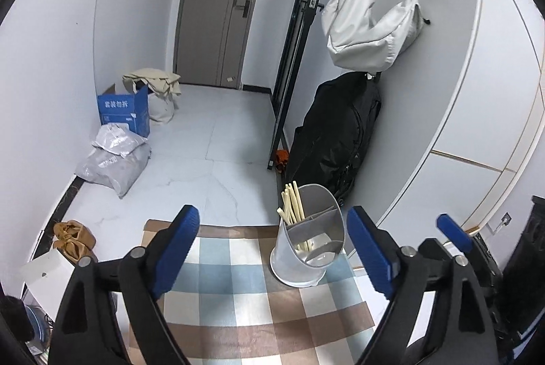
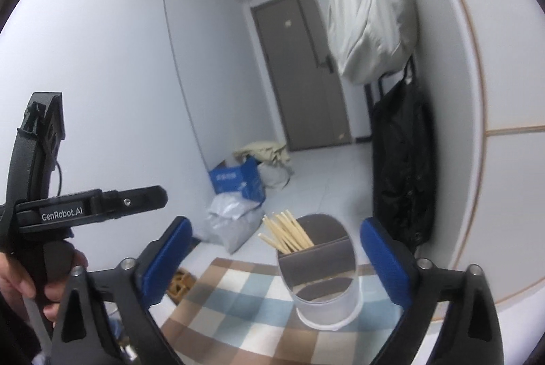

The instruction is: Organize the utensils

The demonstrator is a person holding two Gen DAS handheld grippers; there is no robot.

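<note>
Pale wooden chopsticks [image 1: 292, 202] lean together in one section of a white, divided holder [image 1: 308, 249], standing upright on the checked cloth [image 1: 235, 290] near its far edge. Left gripper [image 1: 272, 245] and right gripper [image 2: 276, 259] both hang open, empty, short of the holder.
</note>
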